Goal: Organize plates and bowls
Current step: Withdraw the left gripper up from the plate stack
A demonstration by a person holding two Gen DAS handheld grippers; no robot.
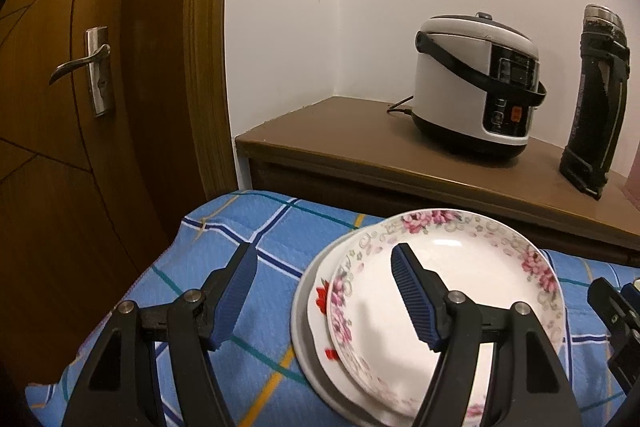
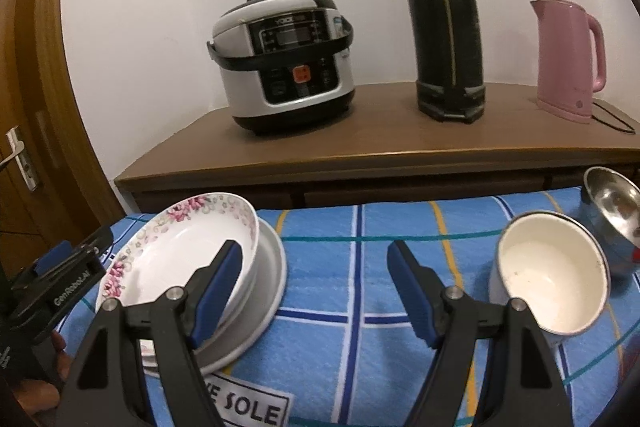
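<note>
A white plate with pink flowers (image 1: 472, 275) (image 2: 180, 247) lies on top of a stack of plates (image 1: 316, 303) (image 2: 268, 267) on the blue checked cloth (image 1: 256, 223) (image 2: 360, 267). My left gripper (image 1: 324, 283) is open, its right finger over the flowered plate and its left finger over the cloth; nothing is between them. My right gripper (image 2: 314, 281) is open and empty above the cloth, between the plate stack and a cream enamel bowl (image 2: 554, 275). A steel bowl (image 2: 616, 211) lies tilted behind the cream one. The left gripper's body (image 2: 72, 267) shows at the left edge.
Behind the cloth stands a brown cabinet (image 2: 380, 151) with a rice cooker (image 2: 286, 59) (image 1: 476, 83), a tall black flask (image 2: 444, 23) (image 1: 596, 99) and a pink kettle (image 2: 568, 59). A wooden door (image 1: 80, 107) is on the left.
</note>
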